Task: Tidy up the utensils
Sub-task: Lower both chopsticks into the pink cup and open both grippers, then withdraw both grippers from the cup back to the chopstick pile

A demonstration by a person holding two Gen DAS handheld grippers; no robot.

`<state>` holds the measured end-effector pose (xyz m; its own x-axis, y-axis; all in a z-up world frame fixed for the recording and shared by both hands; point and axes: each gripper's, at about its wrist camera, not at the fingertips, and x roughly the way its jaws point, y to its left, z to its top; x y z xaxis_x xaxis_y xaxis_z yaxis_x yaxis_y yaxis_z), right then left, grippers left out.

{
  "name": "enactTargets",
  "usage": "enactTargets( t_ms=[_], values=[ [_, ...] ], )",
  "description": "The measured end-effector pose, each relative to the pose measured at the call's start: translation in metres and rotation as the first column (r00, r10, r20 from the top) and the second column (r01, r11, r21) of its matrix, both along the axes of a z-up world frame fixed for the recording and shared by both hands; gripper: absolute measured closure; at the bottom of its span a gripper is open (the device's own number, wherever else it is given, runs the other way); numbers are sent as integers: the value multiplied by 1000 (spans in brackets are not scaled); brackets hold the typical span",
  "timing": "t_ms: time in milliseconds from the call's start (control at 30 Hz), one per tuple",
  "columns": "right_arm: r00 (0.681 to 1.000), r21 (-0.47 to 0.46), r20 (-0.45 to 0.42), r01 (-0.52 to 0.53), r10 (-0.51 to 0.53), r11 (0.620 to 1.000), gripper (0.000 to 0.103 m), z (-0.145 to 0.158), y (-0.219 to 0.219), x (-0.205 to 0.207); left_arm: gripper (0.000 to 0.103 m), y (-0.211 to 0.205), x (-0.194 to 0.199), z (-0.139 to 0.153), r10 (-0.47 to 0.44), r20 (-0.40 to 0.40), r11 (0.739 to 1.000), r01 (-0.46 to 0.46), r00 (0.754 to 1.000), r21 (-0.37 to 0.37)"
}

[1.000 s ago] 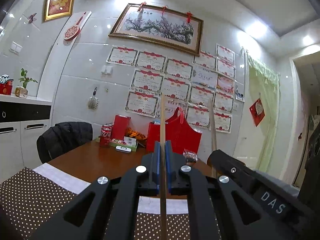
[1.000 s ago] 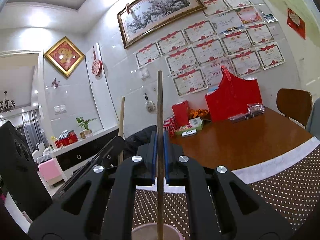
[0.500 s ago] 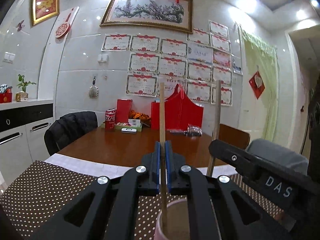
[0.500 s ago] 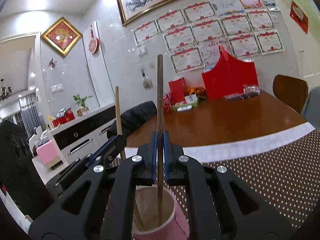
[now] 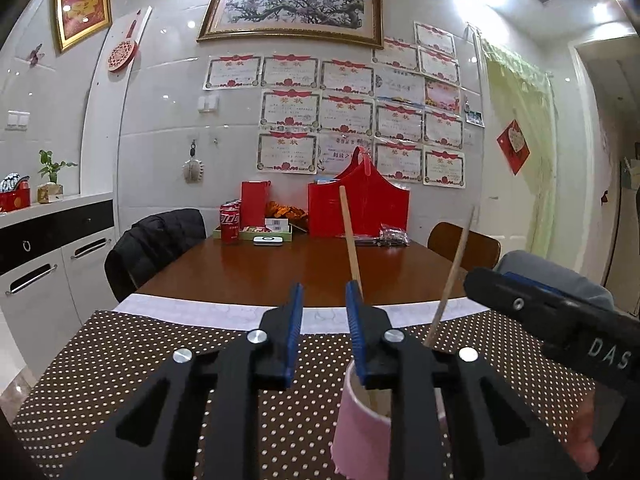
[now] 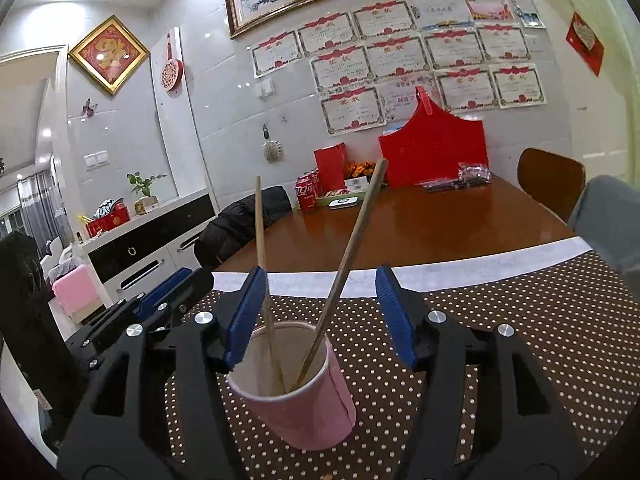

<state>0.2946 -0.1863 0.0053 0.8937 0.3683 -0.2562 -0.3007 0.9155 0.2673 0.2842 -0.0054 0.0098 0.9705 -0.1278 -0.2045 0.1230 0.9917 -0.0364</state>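
Both grippers, left (image 5: 321, 309) and right (image 6: 322, 300), have spread open, releasing two chopsticks (image 6: 347, 258) now leaning inside the pink cup (image 6: 304, 404) at lower centre

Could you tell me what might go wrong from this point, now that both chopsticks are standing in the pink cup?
1. The pink cup looks light, and both chopsticks lean far above its rim, so it could tip.
2. The open right gripper straddles the cup with one pad beside the left chopstick; pulling back carelessly might snag it.
3. The left gripper is also open close by, and its pad sits against a chopstick, so the same applies.
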Motion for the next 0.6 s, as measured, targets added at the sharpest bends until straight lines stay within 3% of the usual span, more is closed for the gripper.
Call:
enactTargets(
  t_ms=[200, 333, 467, 600],
  values=[
    [1000, -15, 17, 7, -7, 1000, 45, 10, 2, -26, 66, 2, -25, 11, -10, 9, 1000, 10, 1000, 24],
    [1000, -9, 23, 12, -12, 1000, 37, 14, 2, -44, 62, 4, -47, 17, -17, 22, 999, 17, 1000, 29],
    [999, -19, 38, 28, -27, 999, 30, 20, 3, -65, 48, 4, -68, 22, -18, 31, 999, 17, 999, 27],
    [998, -37, 56, 44, -42, 998, 20, 23, 2, -90, 47, 2, -88, 26, -19, 28, 999, 18, 999, 37]
  ],
)
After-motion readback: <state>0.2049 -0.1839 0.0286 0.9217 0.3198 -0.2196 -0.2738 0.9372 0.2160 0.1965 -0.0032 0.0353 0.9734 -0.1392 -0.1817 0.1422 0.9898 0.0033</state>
